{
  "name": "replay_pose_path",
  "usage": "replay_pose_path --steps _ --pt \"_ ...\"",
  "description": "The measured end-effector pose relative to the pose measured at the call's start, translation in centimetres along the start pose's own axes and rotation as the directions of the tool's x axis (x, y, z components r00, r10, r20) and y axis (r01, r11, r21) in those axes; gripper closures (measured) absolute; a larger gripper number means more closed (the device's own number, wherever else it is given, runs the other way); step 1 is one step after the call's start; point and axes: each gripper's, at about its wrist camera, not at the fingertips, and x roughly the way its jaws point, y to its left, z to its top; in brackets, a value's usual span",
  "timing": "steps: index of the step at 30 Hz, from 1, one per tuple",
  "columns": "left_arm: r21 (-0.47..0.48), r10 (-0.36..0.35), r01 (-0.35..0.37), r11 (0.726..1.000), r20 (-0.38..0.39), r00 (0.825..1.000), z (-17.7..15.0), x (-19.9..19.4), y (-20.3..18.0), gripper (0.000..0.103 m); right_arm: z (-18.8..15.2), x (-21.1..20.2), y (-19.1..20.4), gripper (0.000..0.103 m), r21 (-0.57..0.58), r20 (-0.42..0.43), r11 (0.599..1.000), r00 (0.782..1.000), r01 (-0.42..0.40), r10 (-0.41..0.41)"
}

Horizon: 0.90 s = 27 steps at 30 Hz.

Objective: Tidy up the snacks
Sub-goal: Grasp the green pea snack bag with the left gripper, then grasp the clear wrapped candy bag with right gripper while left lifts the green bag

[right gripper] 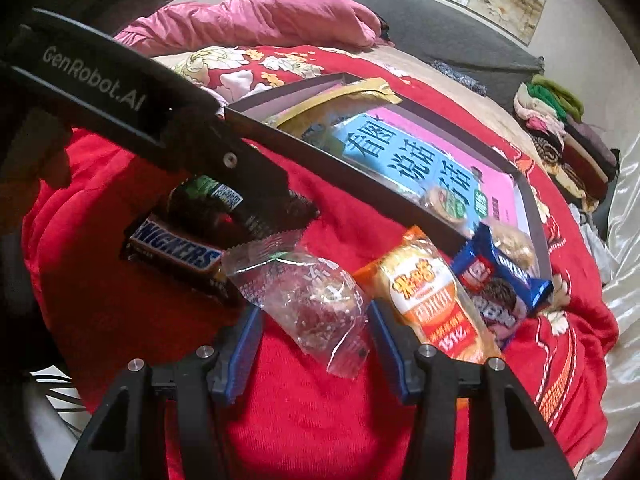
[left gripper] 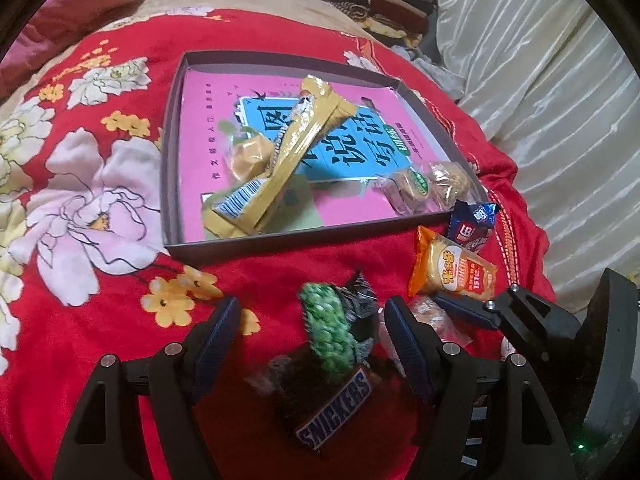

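Note:
My left gripper (left gripper: 311, 318) is open, pointing down over a green-patterned snack packet (left gripper: 328, 332) that lies on a Snickers bar (left gripper: 336, 408); the packet sits between the pads without touching them. My right gripper (right gripper: 314, 324) is open around the tail of a clear-wrapped reddish snack (right gripper: 308, 300) on the blanket. An orange cracker packet (right gripper: 432, 304) and a blue biscuit packet (right gripper: 500, 284) lie just right of it. Behind them a shallow dark box (left gripper: 280, 236) holds a pink book, long yellow bars (left gripper: 292, 148) and small round pastries (left gripper: 416, 188).
Everything rests on a red floral blanket (left gripper: 100, 184) on a bed. A pink pillow (right gripper: 260, 16) lies at the head. Folded clothes (right gripper: 560, 136) are stacked at the far side, and cream satin fabric (left gripper: 540, 80) borders the blanket on the right.

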Motion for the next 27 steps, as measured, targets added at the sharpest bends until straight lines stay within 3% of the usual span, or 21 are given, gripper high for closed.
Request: replay_pose_path --steps 12,19,27 --pt "-0.062 -0.094 0.092 0.994 -0.037 0.995 0.4 1.6 0.8 0.062 0.3 -0.1 -0.9 0.051 0.068 0.037 0.995 0.996 -0.078 0.076" --pt "-0.106 -0.175 0.171 0.979 -0.020 0.984 0.3 0.6 1.7 0.069 0.4 -0.9 -1.4 0.053 0.114 0.069 0.987 0.992 -0.116 0.109" --pt "-0.088 -0.169 0.169 0.982 0.004 0.986 0.5 -0.7 1.6 0.073 0.4 -1.2 -1.5 0.054 0.136 0.071 0.982 0.990 -0.133 0.124"
